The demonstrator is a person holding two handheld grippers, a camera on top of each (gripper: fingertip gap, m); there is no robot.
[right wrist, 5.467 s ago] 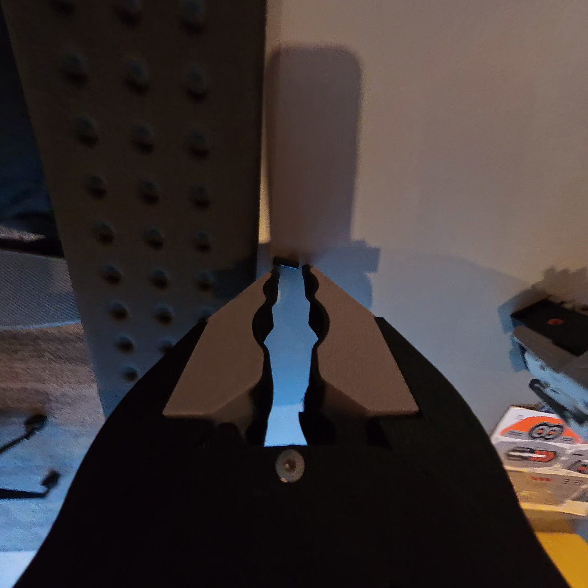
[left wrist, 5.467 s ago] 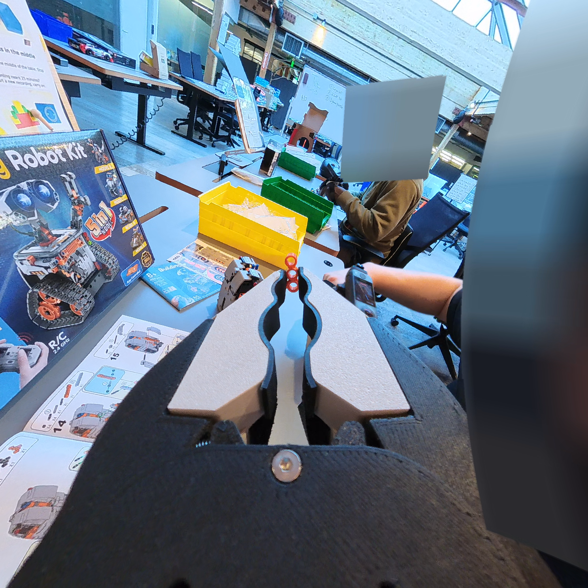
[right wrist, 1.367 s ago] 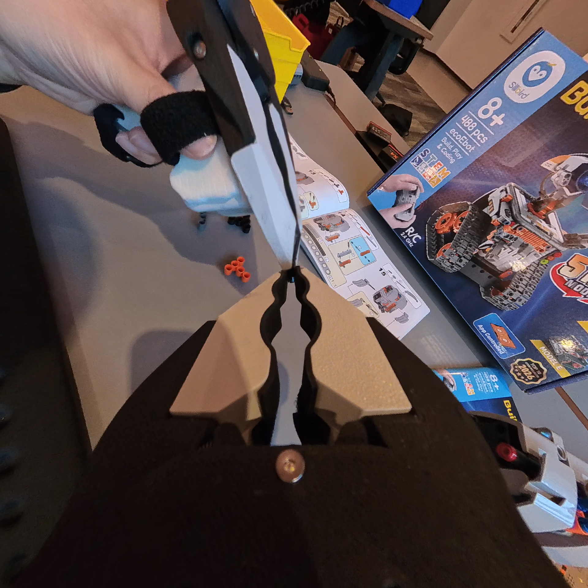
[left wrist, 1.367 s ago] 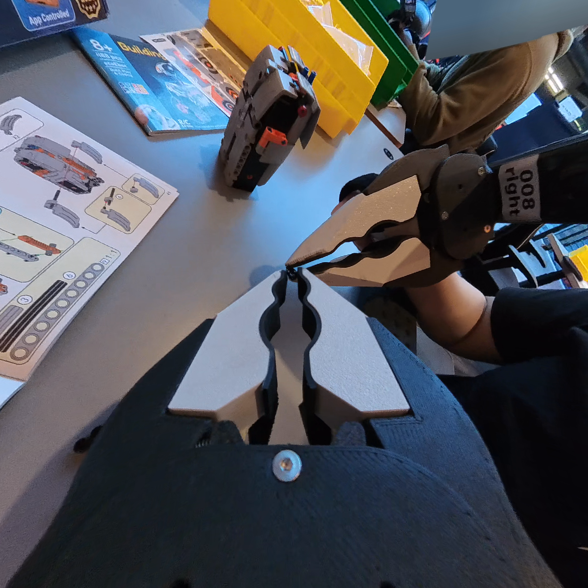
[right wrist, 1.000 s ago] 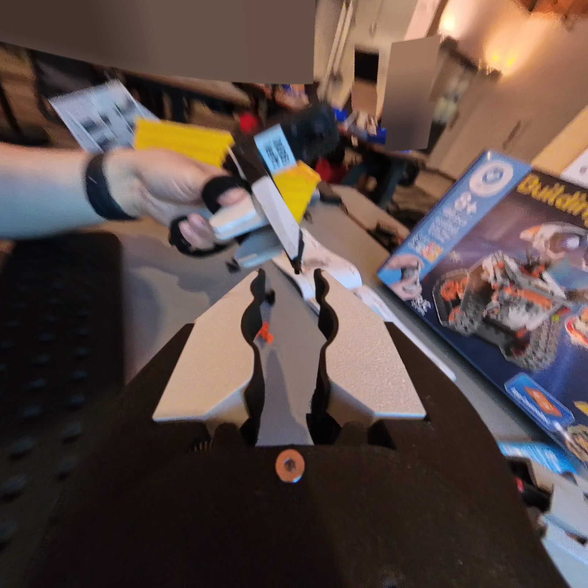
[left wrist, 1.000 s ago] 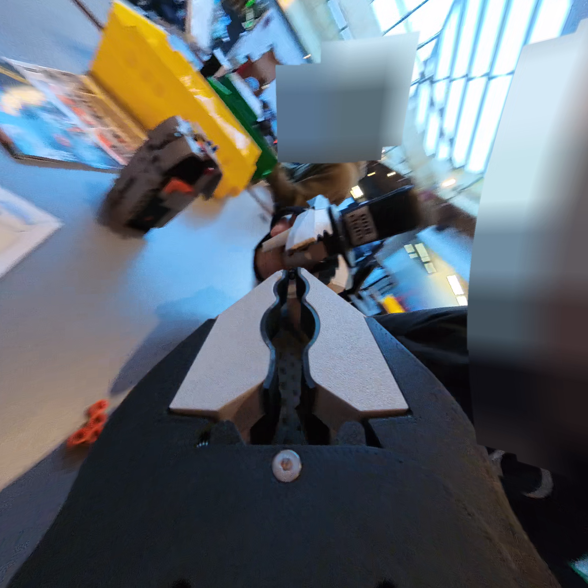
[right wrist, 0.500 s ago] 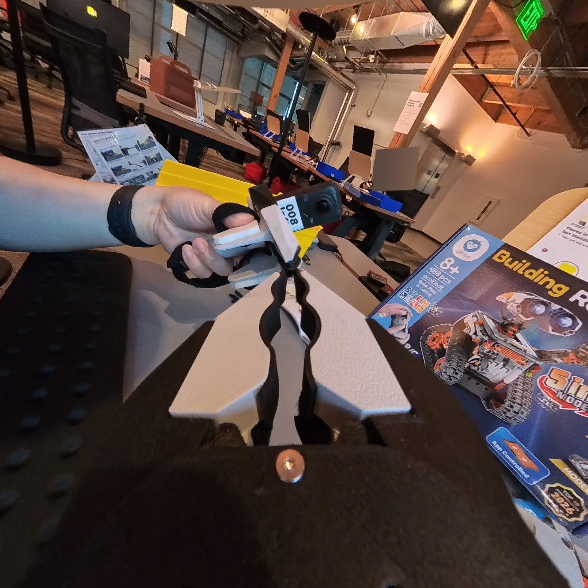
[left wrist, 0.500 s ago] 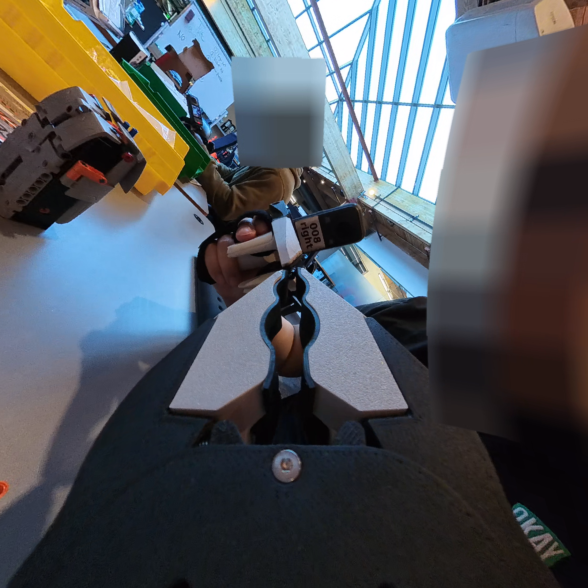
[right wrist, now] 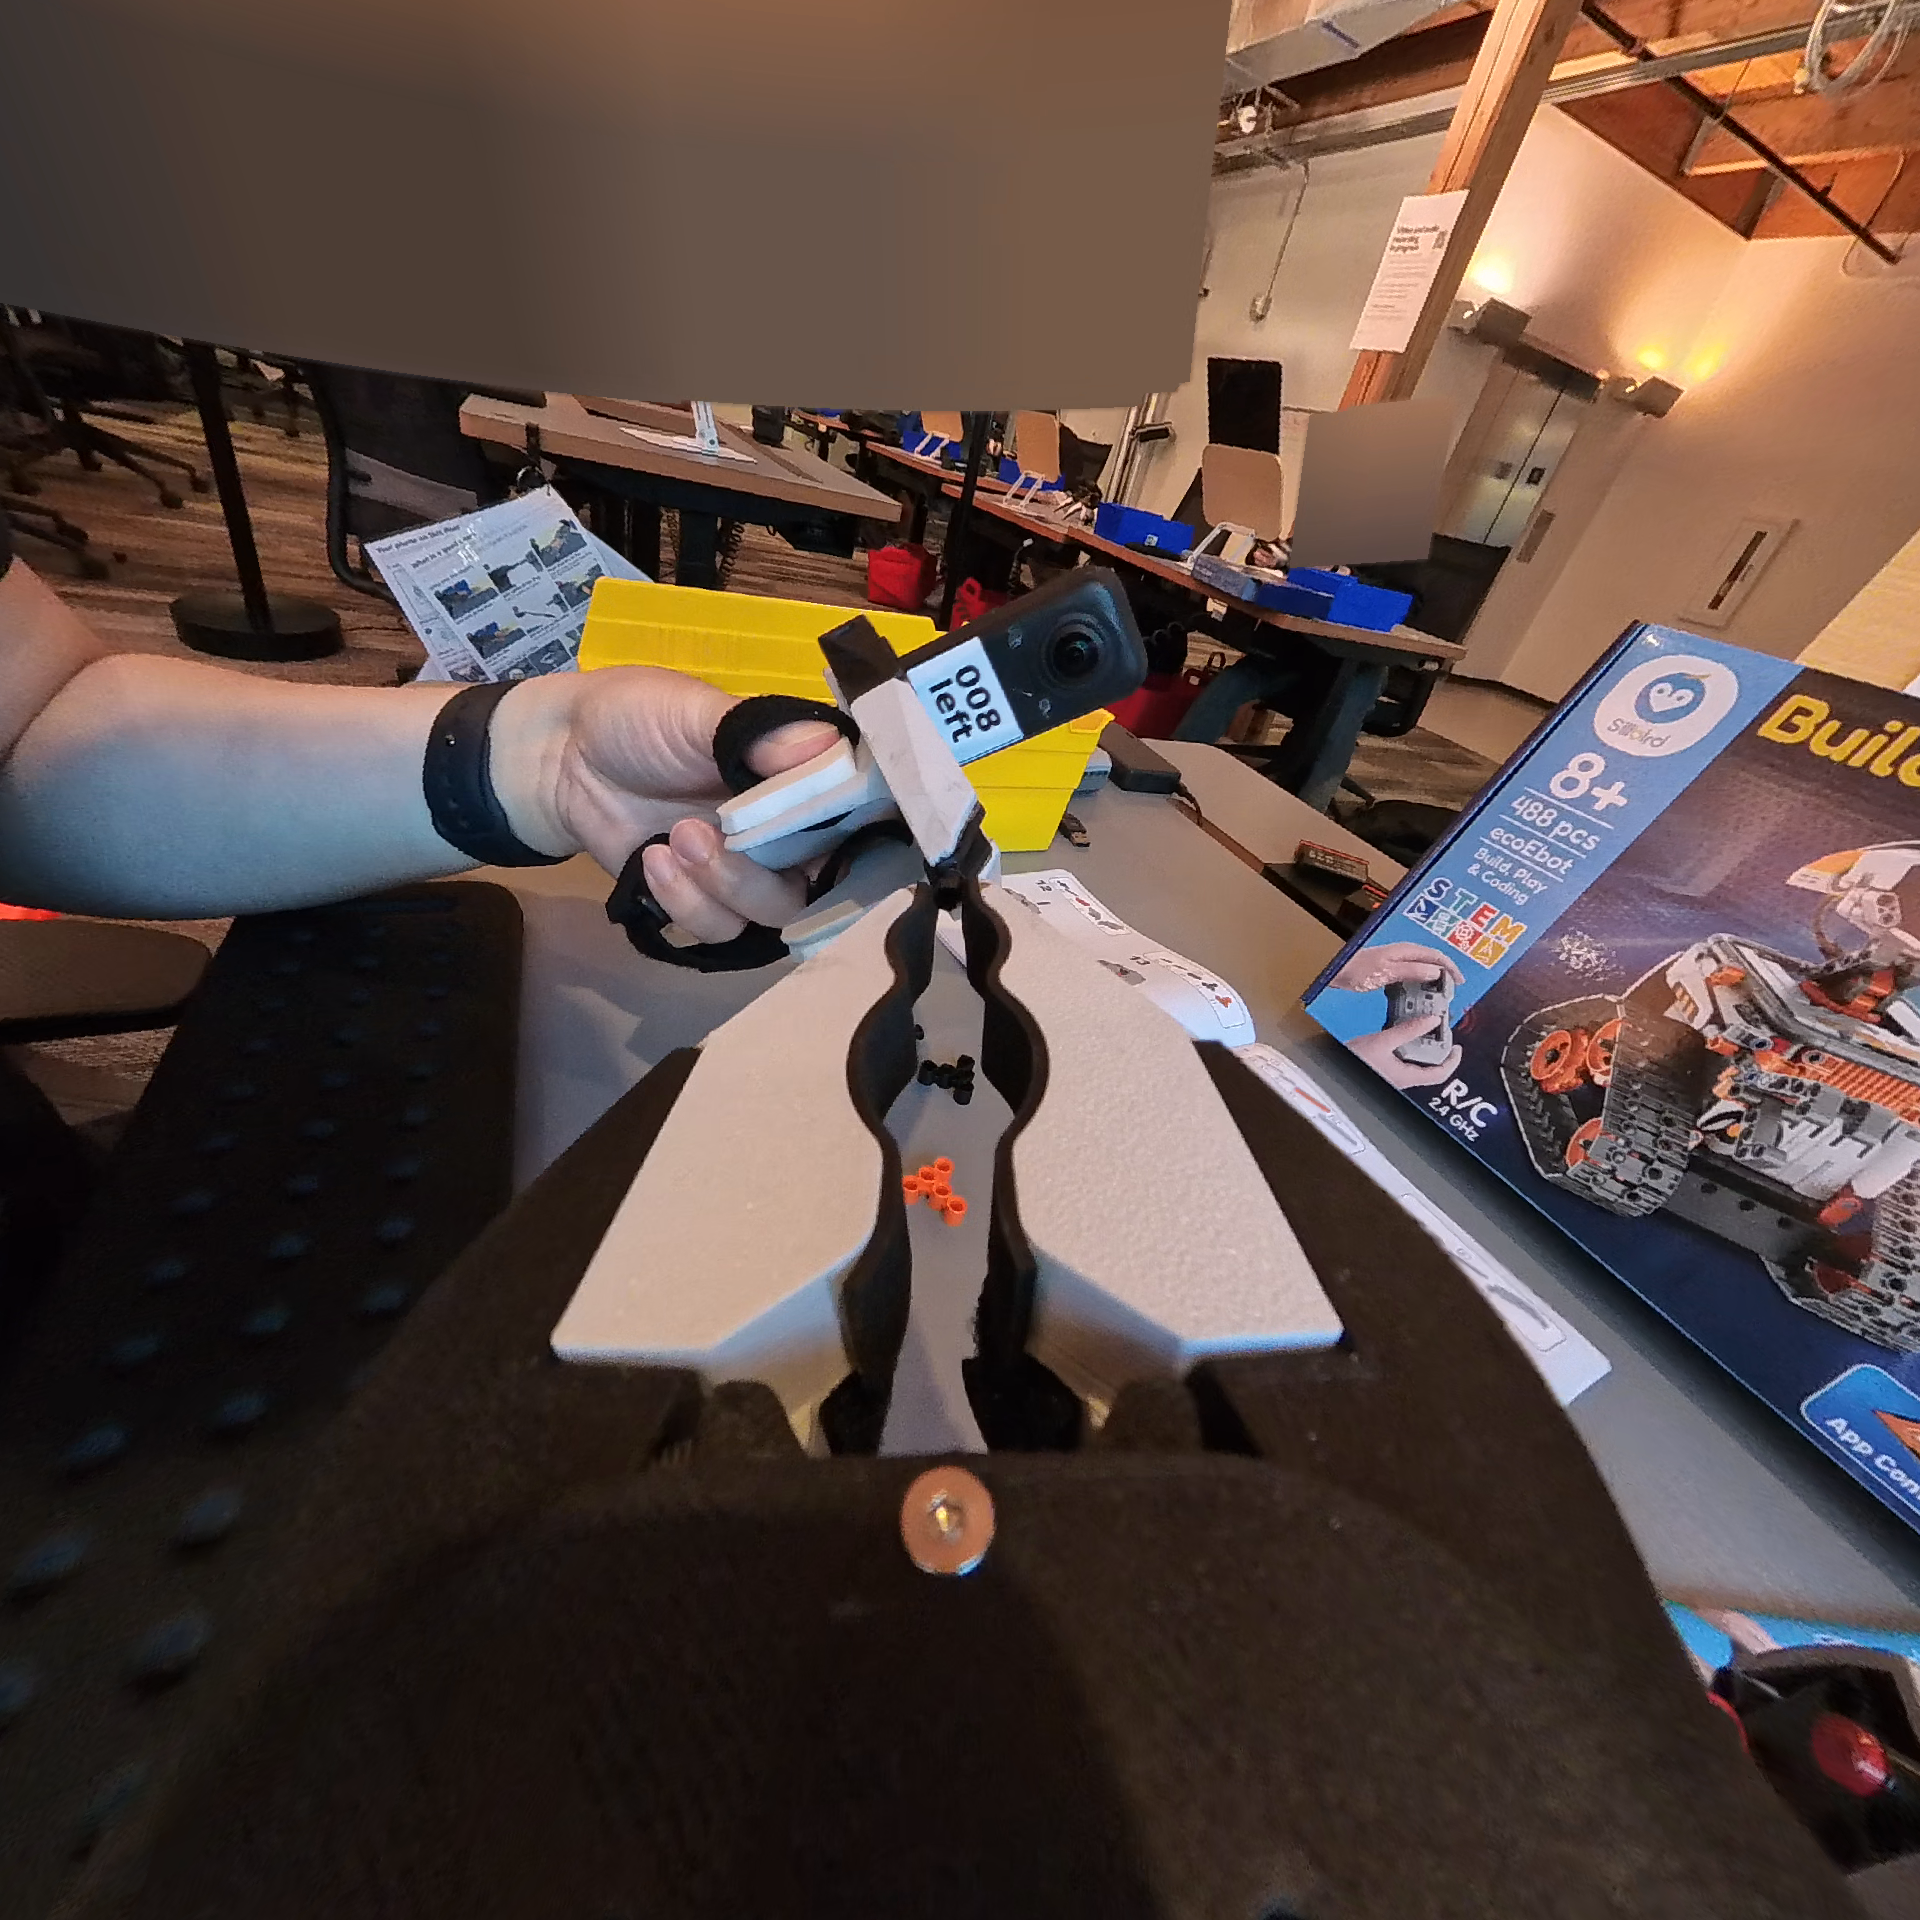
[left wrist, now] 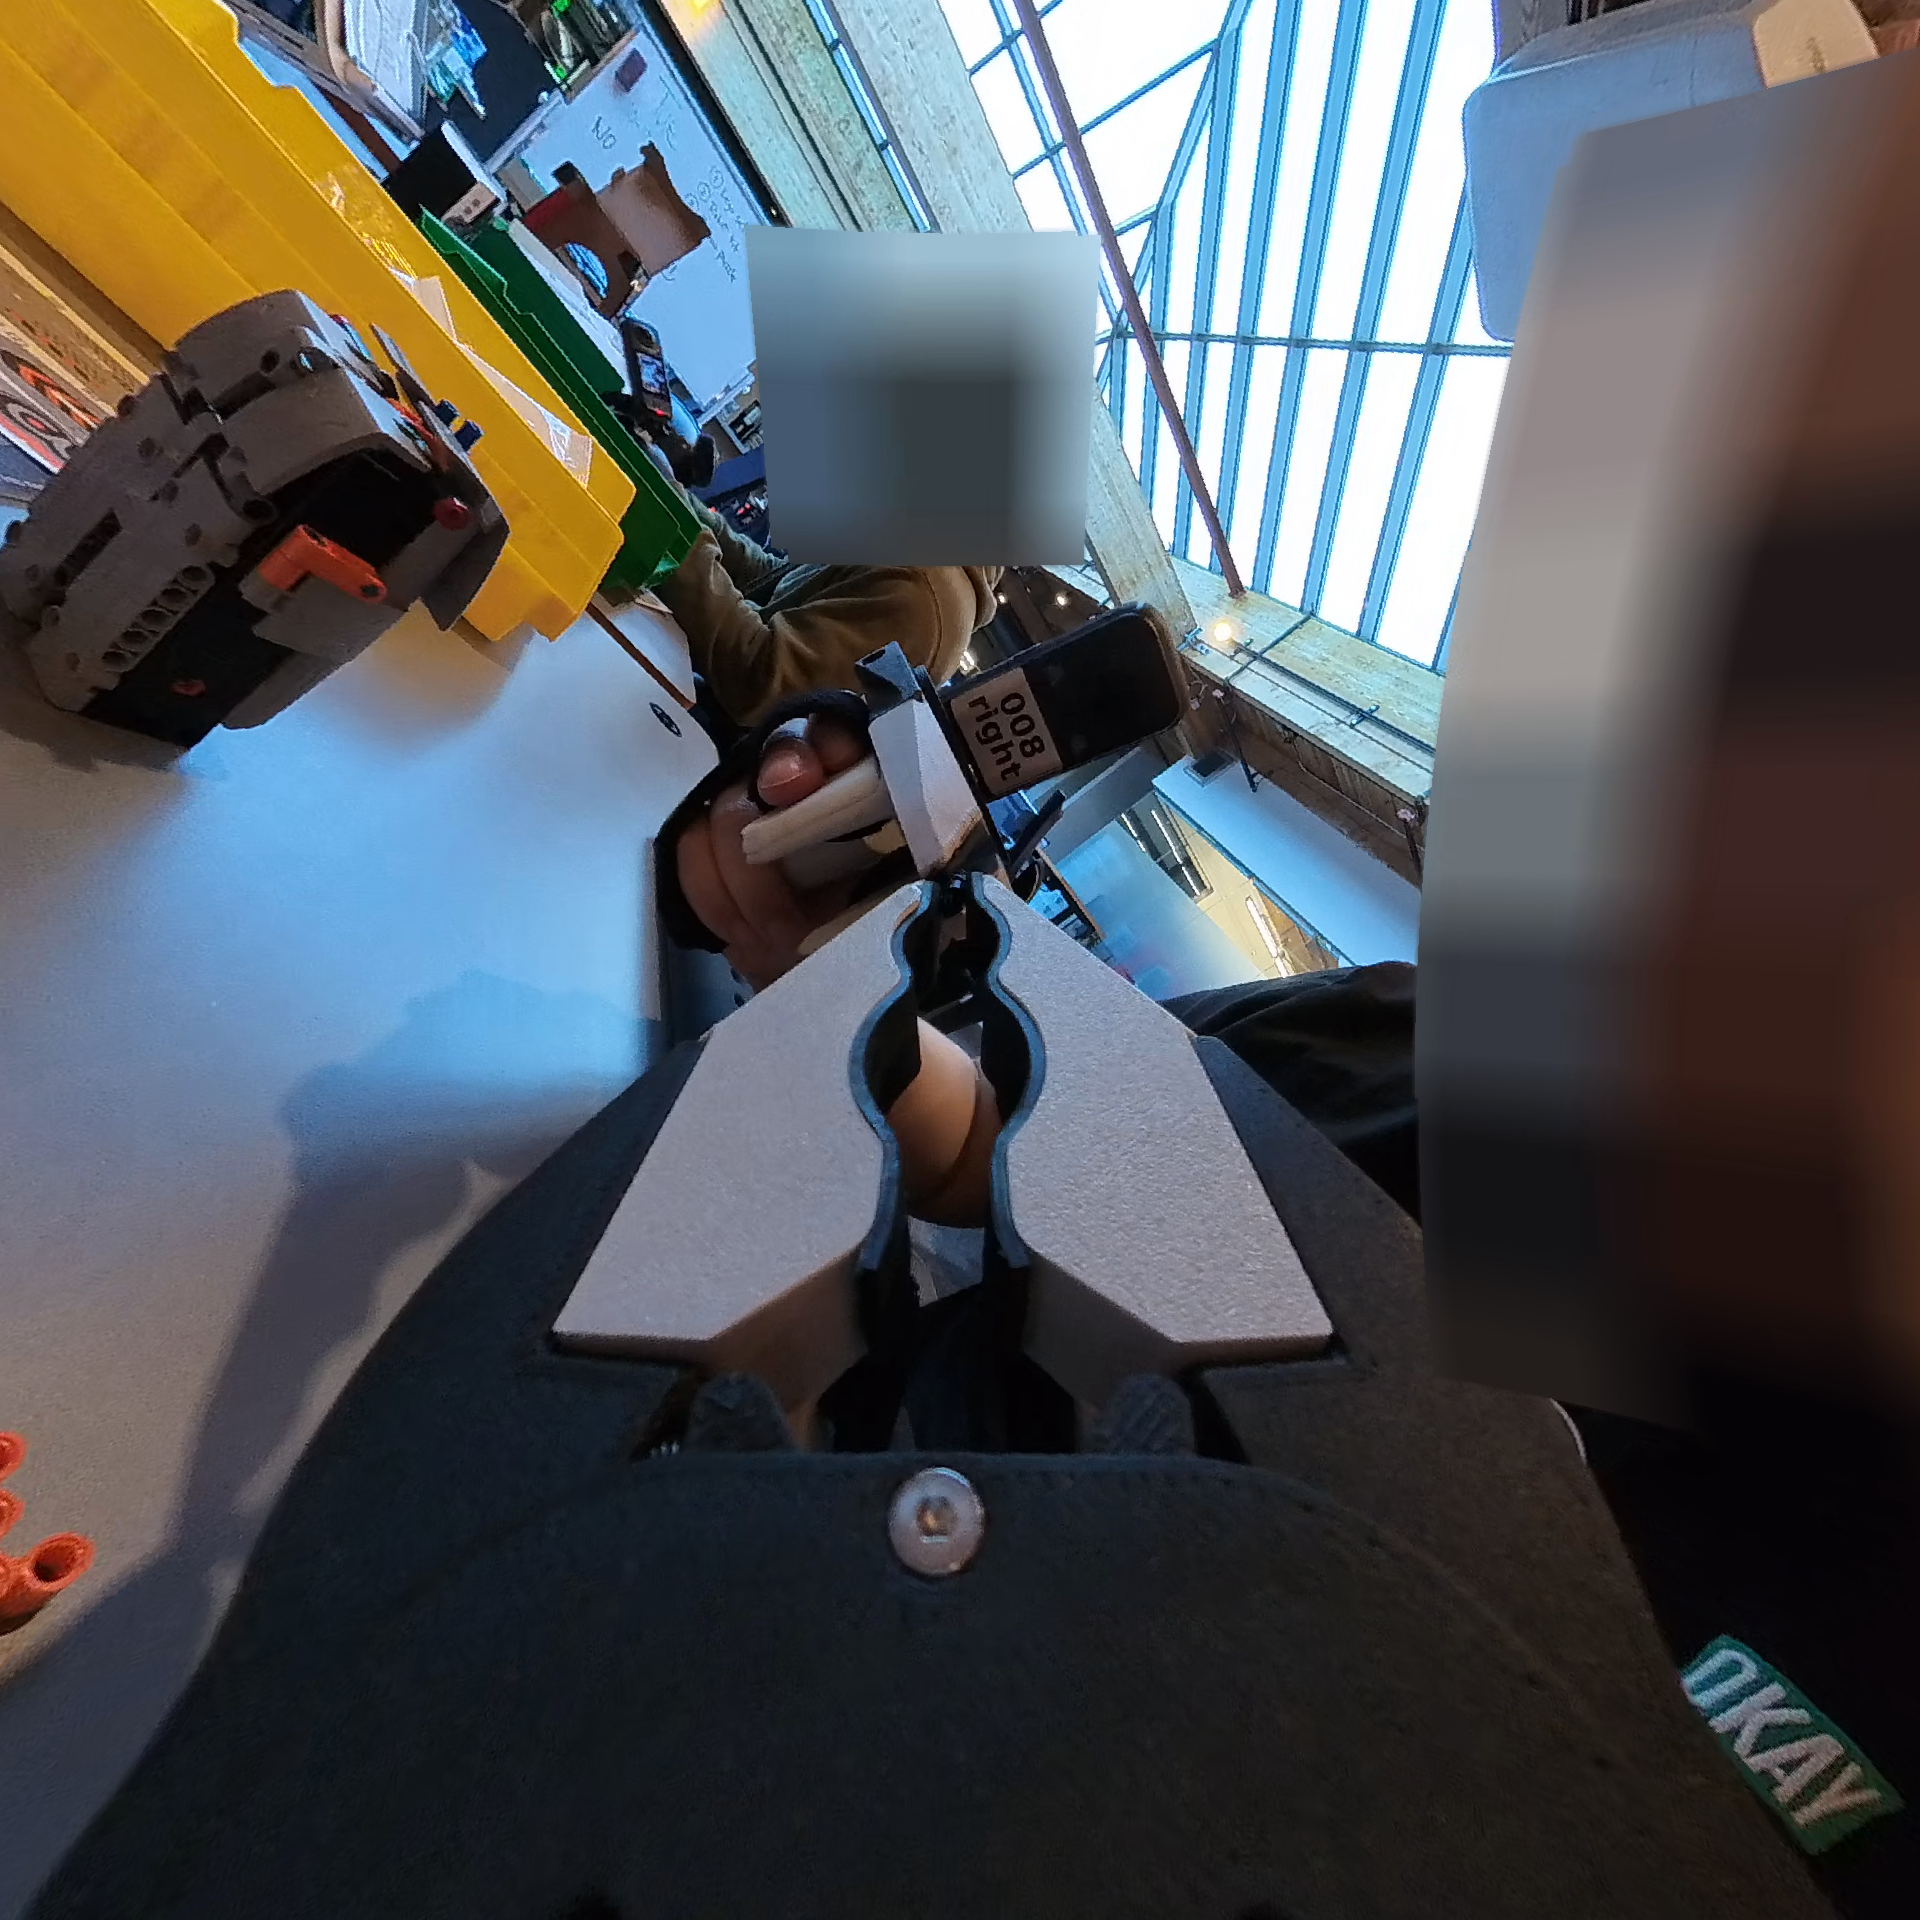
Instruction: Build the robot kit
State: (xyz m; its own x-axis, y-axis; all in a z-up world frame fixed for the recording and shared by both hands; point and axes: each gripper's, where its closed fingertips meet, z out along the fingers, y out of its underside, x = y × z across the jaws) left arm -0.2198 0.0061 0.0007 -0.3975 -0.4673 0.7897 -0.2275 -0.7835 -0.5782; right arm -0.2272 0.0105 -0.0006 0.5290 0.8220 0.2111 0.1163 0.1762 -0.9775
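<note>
My left gripper (left wrist: 948, 891) and my right gripper (right wrist: 948, 885) meet tip to tip in the air above the grey table (left wrist: 312, 935). Both have their jaws closed, with a small black piece (right wrist: 948, 873) pinched where the tips touch. It is too small to see which gripper carries it. The right gripper (left wrist: 925, 774) faces me in the left wrist view, and the left gripper (right wrist: 914, 769) faces me in the right wrist view, each held by a hand. Orange pieces (right wrist: 935, 1184) and small black pins (right wrist: 948, 1075) lie on the table below.
A grey and black model block (left wrist: 249, 520) stands by a yellow bin (left wrist: 312, 260) and a green bin (left wrist: 561, 343). A kit box (right wrist: 1662, 987) and instruction sheets (right wrist: 1174, 987) lie to the right, a black mat (right wrist: 260, 1143) to the left. A seated person (left wrist: 831, 623) is behind. Only a small space, under 4 cm, lies between the two pairs of fingers.
Both grippers rose from the table surface. The right gripper was open a second ago and has closed at the left gripper's tips. Since half a second ago almost nothing moved.
</note>
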